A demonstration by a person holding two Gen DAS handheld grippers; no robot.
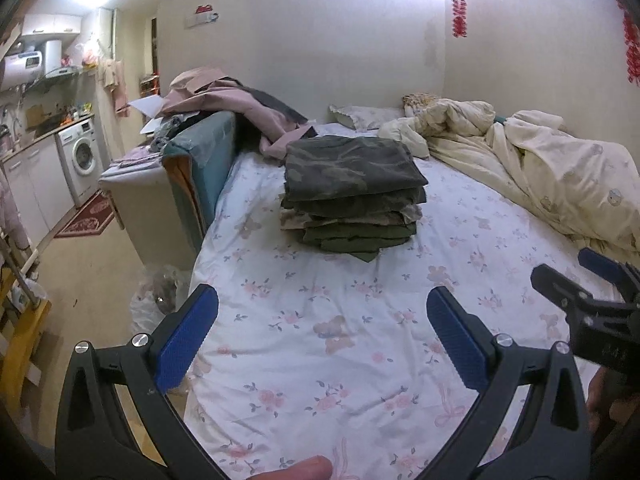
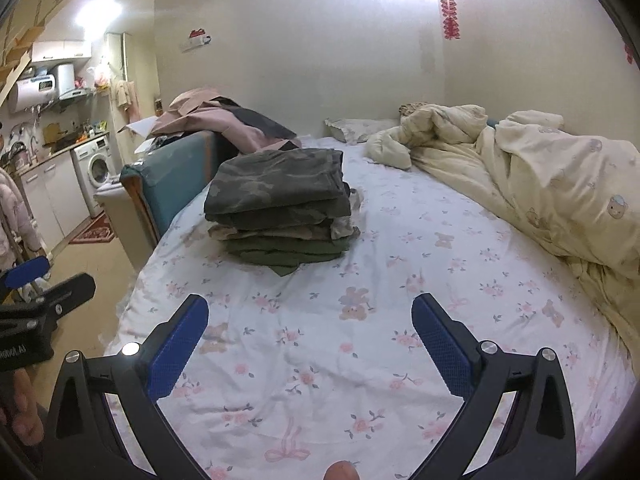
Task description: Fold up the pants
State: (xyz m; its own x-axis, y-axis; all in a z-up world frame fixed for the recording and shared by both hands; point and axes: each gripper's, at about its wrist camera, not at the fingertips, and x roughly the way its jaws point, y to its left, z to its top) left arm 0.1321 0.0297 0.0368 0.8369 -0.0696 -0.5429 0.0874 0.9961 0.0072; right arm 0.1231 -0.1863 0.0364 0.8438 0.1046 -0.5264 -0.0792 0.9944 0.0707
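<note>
A stack of folded pants [image 1: 352, 192], camouflage on top and olive green below, sits on the floral bed sheet [image 1: 320, 340]; it also shows in the right wrist view [image 2: 280, 212]. My left gripper [image 1: 322, 304] is open and empty, held above the sheet in front of the stack. My right gripper [image 2: 310, 312] is open and empty too, also short of the stack. The right gripper shows at the right edge of the left wrist view [image 1: 592, 280]. The left gripper shows at the left edge of the right wrist view [image 2: 36, 284].
A crumpled cream duvet [image 1: 540, 168] lies along the bed's right side. Pink and dark clothes [image 1: 232, 108] pile over a teal headboard-like panel [image 1: 204, 160] at the left. A kitchen with a washing machine [image 1: 80, 156] and a red mat [image 1: 86, 218] lies beyond.
</note>
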